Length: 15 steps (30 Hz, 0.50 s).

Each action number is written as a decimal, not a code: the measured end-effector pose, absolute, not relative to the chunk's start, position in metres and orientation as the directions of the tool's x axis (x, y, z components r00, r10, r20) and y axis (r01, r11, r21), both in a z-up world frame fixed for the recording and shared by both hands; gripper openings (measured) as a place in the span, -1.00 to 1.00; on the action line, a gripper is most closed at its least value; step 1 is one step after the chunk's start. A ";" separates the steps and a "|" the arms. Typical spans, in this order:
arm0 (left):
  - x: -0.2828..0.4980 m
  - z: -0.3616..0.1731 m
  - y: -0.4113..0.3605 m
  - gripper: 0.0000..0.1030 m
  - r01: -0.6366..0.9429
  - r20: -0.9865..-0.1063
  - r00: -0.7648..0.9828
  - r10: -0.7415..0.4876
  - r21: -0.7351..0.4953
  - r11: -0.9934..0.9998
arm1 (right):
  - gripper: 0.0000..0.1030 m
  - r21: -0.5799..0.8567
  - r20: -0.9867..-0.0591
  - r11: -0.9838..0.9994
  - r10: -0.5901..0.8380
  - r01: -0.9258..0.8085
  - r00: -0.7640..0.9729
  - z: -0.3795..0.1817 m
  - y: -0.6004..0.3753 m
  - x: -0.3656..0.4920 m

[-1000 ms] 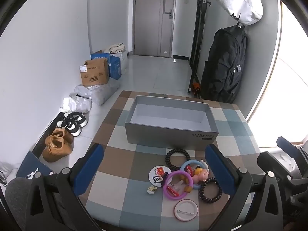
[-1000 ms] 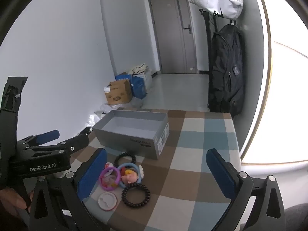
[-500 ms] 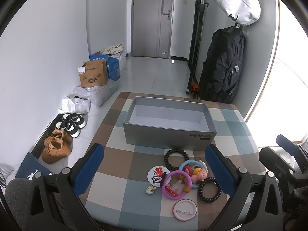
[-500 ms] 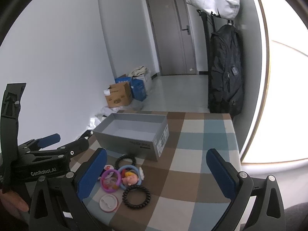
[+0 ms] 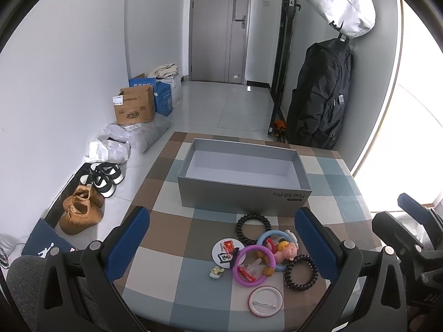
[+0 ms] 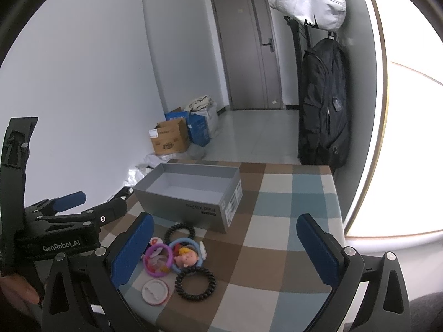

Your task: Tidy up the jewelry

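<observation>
An empty grey box (image 5: 243, 182) (image 6: 191, 191) stands on the checked table (image 5: 171, 282). In front of it lies a small pile: two black coil hair ties (image 5: 252, 228) (image 5: 301, 275), a purple ring (image 5: 254, 264) (image 6: 158, 260), a blue ring with a doll charm (image 5: 277, 249) (image 6: 188, 256), a round badge (image 5: 227, 250), a white-and-red badge face down (image 5: 265, 301) (image 6: 154, 292) and a tiny flower pin (image 5: 216, 271). My left gripper (image 5: 221, 238) hangs open above the pile. My right gripper (image 6: 225, 244) is open too, to the right of the pile.
Shoes (image 5: 83, 210), cardboard boxes (image 5: 134, 108) and plastic bags (image 5: 138, 135) line the floor left of the table. A black backpack (image 5: 318, 96) and a white bag (image 5: 343, 2) hang at the back right. The table edge runs close under both grippers.
Both views have risen and tilted slightly, so the box and pile sit a little lower and farther. Nothing on the table has moved, and both grippers stay open.
</observation>
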<state>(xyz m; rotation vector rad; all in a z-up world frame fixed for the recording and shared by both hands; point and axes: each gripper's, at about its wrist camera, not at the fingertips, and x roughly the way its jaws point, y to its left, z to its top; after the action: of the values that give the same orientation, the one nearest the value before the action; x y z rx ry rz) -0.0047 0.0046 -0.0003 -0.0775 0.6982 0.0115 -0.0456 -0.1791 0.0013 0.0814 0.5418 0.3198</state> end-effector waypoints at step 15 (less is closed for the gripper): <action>-0.002 -0.003 0.007 0.98 -0.036 -0.651 0.759 -0.025 -0.081 0.996 | 1.00 0.150 -0.493 0.948 0.319 -0.282 0.810 0.002 -0.178 -0.046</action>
<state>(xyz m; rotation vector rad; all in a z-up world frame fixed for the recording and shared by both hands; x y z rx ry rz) -0.0024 0.0068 -0.0027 -0.0901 0.7098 0.0062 -0.0464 -0.1776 0.0019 0.0710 0.5389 0.3210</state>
